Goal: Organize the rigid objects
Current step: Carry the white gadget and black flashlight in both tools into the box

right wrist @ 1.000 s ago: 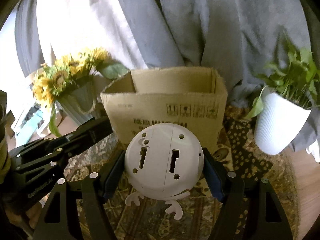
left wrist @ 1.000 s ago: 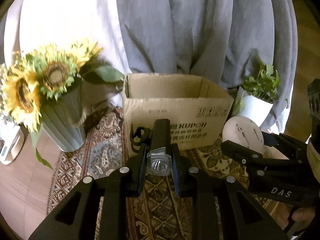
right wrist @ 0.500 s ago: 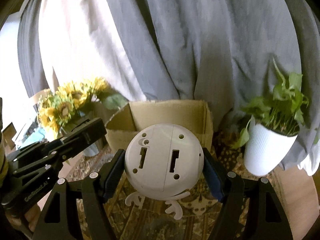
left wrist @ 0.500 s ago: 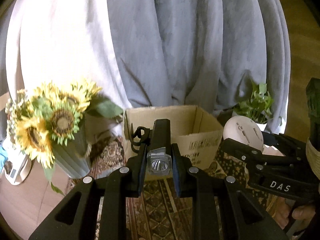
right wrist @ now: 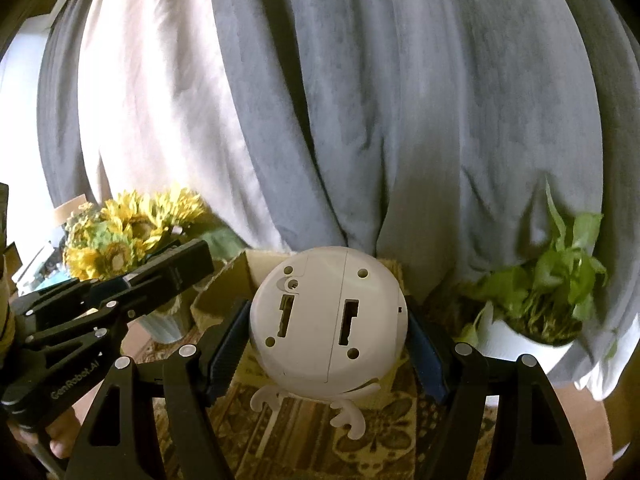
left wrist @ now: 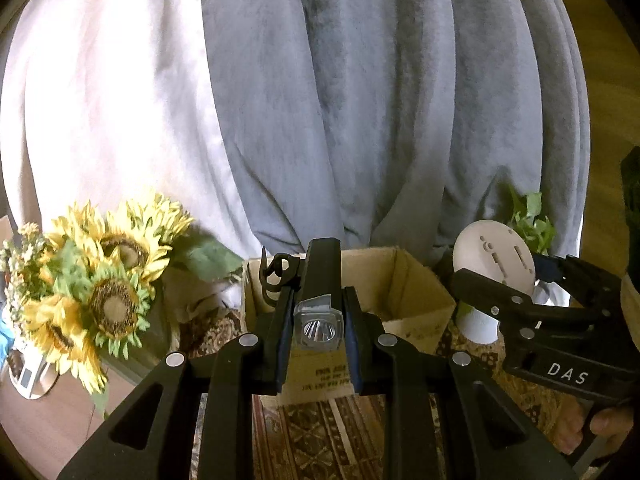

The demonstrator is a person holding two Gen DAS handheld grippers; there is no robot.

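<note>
Above the rug, left tongs pinch a black flashlight lens-back and right tongs clamp a white round gadget, both raised toward the open box at 12 o'clock, likely for dropping in.

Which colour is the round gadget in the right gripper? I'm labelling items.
White round gadget, clearest in the right wrist view.

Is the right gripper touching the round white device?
Touching. In the right wrist view, the right gripper has its blue finger pads pressed against both sides of the round white device, holding it up.
</note>
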